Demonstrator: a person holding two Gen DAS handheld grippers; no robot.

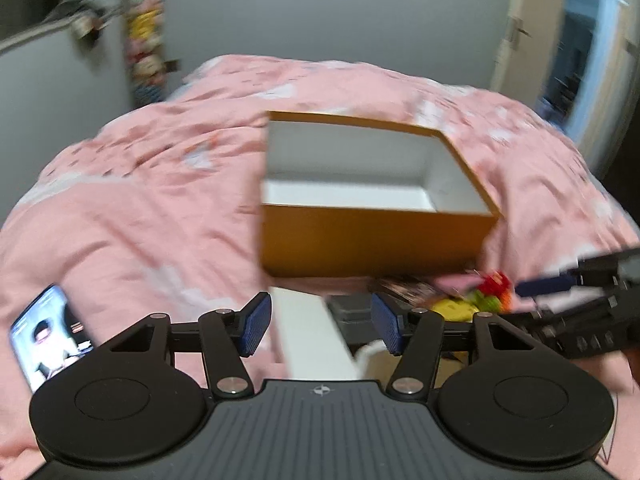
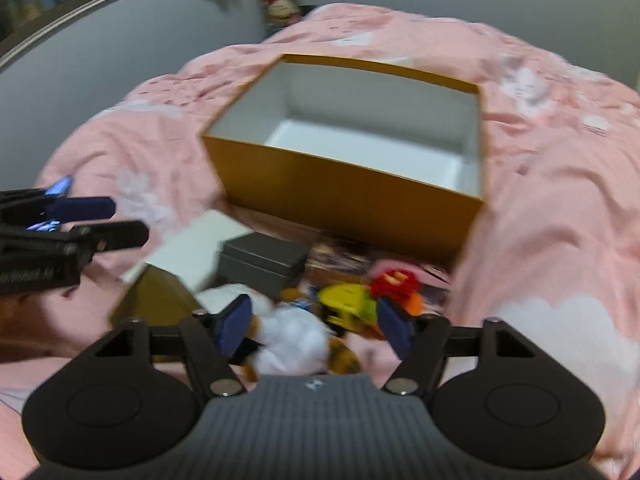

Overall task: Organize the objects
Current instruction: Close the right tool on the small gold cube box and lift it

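A bed under a rumpled pink patterned cover (image 2: pixel 540 216) carries an open mustard-yellow cardboard box with a white inside (image 2: pixel 352 200). Near it lie a flat white box (image 2: pixel 200 248), a dark grey lidded box (image 2: pixel 260 264), a gold pyramid-shaped box (image 2: pixel 156 300), a white plush toy (image 2: pixel 292 332), a yellow-and-red plastic toy (image 2: pixel 360 300) and, far left, a lit phone (image 1: pixel 44 332).

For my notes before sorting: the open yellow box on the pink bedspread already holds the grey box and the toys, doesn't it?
Not quite. The yellow box does sit open on the pink bedspread, but its white inside is bare. The grey box and the toys lie on the bed in front of it, as the right wrist view shows.
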